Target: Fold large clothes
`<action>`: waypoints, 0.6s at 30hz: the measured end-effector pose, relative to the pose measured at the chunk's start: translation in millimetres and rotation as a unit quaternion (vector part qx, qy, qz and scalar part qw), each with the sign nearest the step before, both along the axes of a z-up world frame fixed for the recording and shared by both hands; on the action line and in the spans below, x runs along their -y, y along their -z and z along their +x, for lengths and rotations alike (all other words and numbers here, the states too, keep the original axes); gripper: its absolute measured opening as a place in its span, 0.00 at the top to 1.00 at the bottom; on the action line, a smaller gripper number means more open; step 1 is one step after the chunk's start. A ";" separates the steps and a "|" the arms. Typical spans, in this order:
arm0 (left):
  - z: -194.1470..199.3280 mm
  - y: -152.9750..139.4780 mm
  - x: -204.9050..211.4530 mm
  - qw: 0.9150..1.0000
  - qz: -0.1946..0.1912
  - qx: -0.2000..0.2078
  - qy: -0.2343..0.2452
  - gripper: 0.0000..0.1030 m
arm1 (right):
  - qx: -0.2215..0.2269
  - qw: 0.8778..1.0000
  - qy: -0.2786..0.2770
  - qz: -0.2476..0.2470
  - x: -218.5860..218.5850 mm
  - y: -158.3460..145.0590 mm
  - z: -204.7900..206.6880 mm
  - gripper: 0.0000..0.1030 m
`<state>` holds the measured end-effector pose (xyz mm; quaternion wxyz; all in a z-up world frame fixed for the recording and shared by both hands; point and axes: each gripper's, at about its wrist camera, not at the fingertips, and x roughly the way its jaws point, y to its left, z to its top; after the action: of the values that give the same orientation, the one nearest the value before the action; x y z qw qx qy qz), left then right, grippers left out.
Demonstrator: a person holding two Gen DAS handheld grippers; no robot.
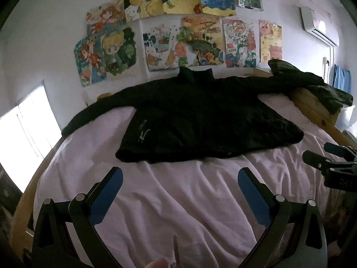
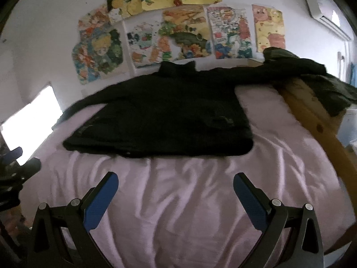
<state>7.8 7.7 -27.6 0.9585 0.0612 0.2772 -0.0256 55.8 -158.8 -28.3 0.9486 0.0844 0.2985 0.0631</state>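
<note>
A large black zip jacket (image 1: 200,116) lies flat on the pale pink sheet (image 1: 183,201), collar toward the wall and both sleeves spread sideways; it also shows in the right wrist view (image 2: 165,116). My left gripper (image 1: 180,176) is open and empty, hovering over the sheet just short of the jacket's hem. My right gripper (image 2: 175,181) is open and empty, also short of the hem, and its body shows at the right edge of the left wrist view (image 1: 332,165). The left gripper's body appears at the left edge of the right wrist view (image 2: 15,169).
A second dark garment (image 1: 312,82) hangs over the wooden bed frame (image 1: 312,109) at the right. Colourful drawings (image 1: 178,26) cover the wall behind. A bright window (image 1: 29,129) is at the left. An air conditioner (image 1: 319,26) hangs at the upper right.
</note>
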 end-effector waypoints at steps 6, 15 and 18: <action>15.7 -14.5 -11.9 0.999 -0.030 -0.024 -0.029 0.02 | 0.013 0.999 0.014 -0.046 3.5 -30.6 -4.9 0.00; 55.7 -67.7 -4.7 0.999 -0.003 -0.039 -0.028 0.02 | 0.081 0.988 -0.033 -0.130 23.0 -104.0 13.7 0.00; 76.3 -92.4 3.7 0.999 0.021 -0.035 -0.025 0.02 | 0.094 0.985 -0.052 -0.137 37.3 -131.7 31.0 0.00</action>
<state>84.1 4.0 64.7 0.9471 0.0730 0.3124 0.0023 86.8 -196.1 103.4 0.9703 -0.0687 0.2182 0.0788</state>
